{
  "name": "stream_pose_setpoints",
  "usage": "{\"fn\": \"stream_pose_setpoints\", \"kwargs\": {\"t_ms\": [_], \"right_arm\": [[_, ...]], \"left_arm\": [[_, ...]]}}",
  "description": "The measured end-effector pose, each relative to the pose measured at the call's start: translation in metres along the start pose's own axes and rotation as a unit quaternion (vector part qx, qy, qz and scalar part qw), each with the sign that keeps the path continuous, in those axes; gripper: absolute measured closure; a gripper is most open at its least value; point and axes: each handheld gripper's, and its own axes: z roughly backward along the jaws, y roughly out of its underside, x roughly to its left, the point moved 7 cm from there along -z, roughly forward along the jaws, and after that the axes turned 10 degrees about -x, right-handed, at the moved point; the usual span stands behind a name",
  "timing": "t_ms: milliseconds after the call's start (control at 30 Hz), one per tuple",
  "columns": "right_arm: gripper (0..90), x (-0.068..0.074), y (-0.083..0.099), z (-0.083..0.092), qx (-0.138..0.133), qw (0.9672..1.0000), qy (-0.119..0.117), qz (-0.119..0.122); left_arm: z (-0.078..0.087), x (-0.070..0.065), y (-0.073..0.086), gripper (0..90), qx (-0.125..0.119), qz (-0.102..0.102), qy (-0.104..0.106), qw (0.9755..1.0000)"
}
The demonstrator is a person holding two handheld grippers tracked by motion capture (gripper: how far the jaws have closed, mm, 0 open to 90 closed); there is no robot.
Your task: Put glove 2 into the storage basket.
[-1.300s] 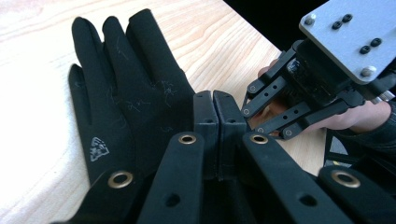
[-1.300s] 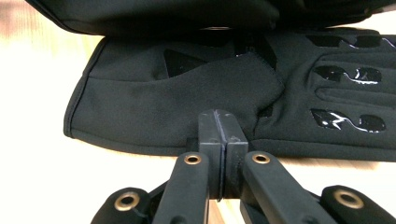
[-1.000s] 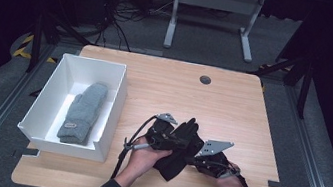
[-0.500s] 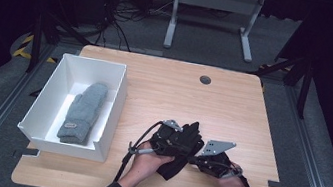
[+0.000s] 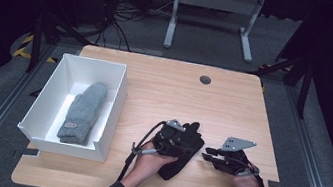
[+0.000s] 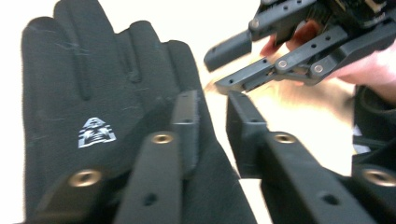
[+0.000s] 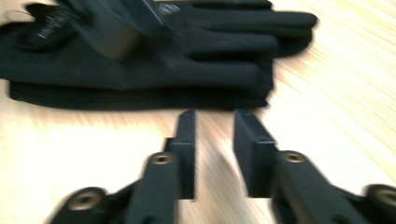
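A pair of black gloves [image 5: 174, 165] lies stacked flat on the wooden table [image 5: 165, 88], fingers pointing away. In the left gripper view a white logo marks the top glove [image 6: 93, 116]. My left gripper [image 5: 184, 136] rests over the gloves; its jaws [image 6: 212, 126] have just been opening and stand slightly apart, one above the cloth, one at its edge, pressing nothing. My right gripper [image 5: 205, 156] sits just right of the gloves. Its jaws [image 7: 215, 116] have also just been opening, over bare wood, with the gloves [image 7: 163, 60] ahead.
A white box [image 5: 110, 110] at the table's left holds a grey mitten [image 5: 83, 110]. A round cable hole [image 5: 205, 80] sits near the far edge. Bare wood lies beyond and to the right of the gloves. Dark floor and metal stands surround the table.
Both grippers were closed on the bunched gloves. Both have let go; the right one has drawn back to the right, and the gloves lie flat on the table.
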Motion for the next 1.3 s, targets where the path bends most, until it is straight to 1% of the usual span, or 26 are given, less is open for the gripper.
{"fn": "stream_pose_setpoints", "kwargs": {"t_ms": [33, 67, 100, 133, 167, 200, 233, 300, 333, 367, 400, 433, 467, 500, 567, 600, 667, 700, 800, 867, 1000, 1033, 1100, 1133, 1267, 1300], "right_arm": [[57.4, -0.003, 0.002, 0.001, 0.002, 1.0000, 0.010, 0.000], [52.8, -0.006, 0.004, 0.002, 0.003, 0.9998, 0.018, -0.004], [45.3, -0.009, 0.005, 0.003, 0.004, 0.9997, 0.023, -0.007], [37.6, -0.014, 0.008, 0.004, 0.002, 0.9991, 0.041, -0.011], [37.6, -0.014, 0.008, 0.004, 0.002, 0.9991, 0.041, -0.011], [34.2, -0.016, 0.009, 0.004, 0.001, 0.9989, 0.045, -0.016], [31.3, -0.019, 0.010, 0.004, 0.003, 0.9985, 0.051, -0.021], [29.3, -0.023, 0.012, 0.005, 0.002, 0.9980, 0.056, -0.028], [28.0, -0.026, 0.015, 0.005, 0.006, 0.9974, 0.064, -0.031], [27.7, -0.027, 0.016, 0.005, 0.007, 0.9973, 0.065, -0.033], [27.3, -0.029, 0.017, 0.005, 0.010, 0.9971, 0.067, -0.033], [27.3, -0.029, 0.017, 0.005, 0.010, 0.9971, 0.067, -0.033], [26.7, -0.030, 0.018, 0.005, 0.009, 0.9970, 0.069, -0.034], [26.6, -0.030, 0.018, 0.005, 0.009, 0.9969, 0.070, -0.035], [26.6, -0.030, 0.018, 0.005, 0.009, 0.9969, 0.070, -0.034], [26.2, -0.030, 0.018, 0.005, 0.009, 0.9969, 0.071, -0.033], [25.8, -0.030, 0.018, 0.004, 0.008, 0.9969, 0.071, -0.032], [25.8, -0.030, 0.018, 0.004, 0.007, 0.9969, 0.072, -0.032], [25.8, -0.030, 0.019, 0.004, 0.006, 0.9969, 0.072, -0.032], [25.8, -0.030, 0.019, 0.004, 0.006, 0.9969, 0.072, -0.032], [25.8, -0.030, 0.019, 0.004, 0.006, 0.9969, 0.072, -0.032], [25.8, -0.030, 0.019, 0.004, 0.005, 0.9969, 0.072, -0.032], [25.8, -0.030, 0.019, 0.004, 0.005, 0.9969, 0.072, -0.032], [25.8, -0.030, 0.019, 0.004, 0.005, 0.9969, 0.072, -0.032], [25.8, -0.030, 0.019, 0.004, 0.005, 0.9969, 0.072, -0.031], [25.8, -0.030, 0.019, 0.004, 0.004, 0.9969, 0.072, -0.032]], "left_arm": [[0.003, 0.001, 0.000, 61.1, 0.002, -0.012, -0.011, 0.9999], [0.005, 0.002, 0.000, 57.0, 0.001, -0.022, -0.018, 0.9996], [0.006, 0.003, 0.000, 51.8, 0.001, -0.030, -0.023, 0.9993], [0.009, 0.004, 0.001, 44.9, -0.001, -0.047, -0.032, 0.9984], [0.009, 0.004, 0.001, 41.0, -0.001, -0.047, -0.032, 0.9984], [0.010, 0.005, 0.001, 41.0, 0.002, -0.057, -0.044, 0.9974], [0.011, 0.006, 0.002, 35.4, 0.005, -0.068, -0.057, 0.9960], [0.012, 0.008, 0.003, 30.2, 0.011, -0.080, -0.078, 0.9937], [0.013, 0.009, 0.004, 25.6, 0.012, -0.081, -0.083, 0.9932], [0.013, 0.011, 0.004, 23.6, 0.012, -0.082, -0.089, 0.9926], [0.011, 0.015, 0.006, 21.5, 0.017, -0.079, -0.101, 0.9916], [0.011, 0.015, 0.006, 20.1, 0.017, -0.079, -0.101, 0.9916], [0.010, 0.020, 0.006, 18.9, 0.019, -0.075, -0.111, 0.9908], [0.010, 0.020, 0.006, 18.1, 0.019, -0.075, -0.111, 0.9908], [0.007, 0.025, 0.007, 18.0, 0.019, -0.067, -0.116, 0.9908], [0.006, 0.026, 0.007, 17.7, 0.020, -0.068, -0.117, 0.9906], [0.003, 0.029, 0.010, 17.4, 0.030, -0.067, -0.120, 0.9900], [0.001, 0.030, 0.011, 16.4, 0.035, -0.070, -0.123, 0.9893], [-0.005, 0.033, 0.016, 15.6, 0.048, -0.067, -0.125, 0.9888], [-0.006, 0.034, 0.017, 15.4, 0.052, -0.069, -0.126, 0.9883], [-0.007, 0.036, 0.019, 16.3, 0.055, -0.067, -0.119, 0.9891], [-0.007, 0.036, 0.020, 18.3, 0.056, -0.063, -0.114, 0.9899], [-0.007, 0.036, 0.021, 18.8, 0.056, -0.063, -0.112, 0.9902], [-0.007, 0.036, 0.021, 19.9, 0.058, -0.060, -0.109, 0.9906], [-0.005, 0.035, 0.021, 26.5, 0.060, -0.060, -0.105, 0.9909], [-0.005, 0.034, 0.021, 26.5, 0.061, -0.059, -0.103, 0.9910]]}}
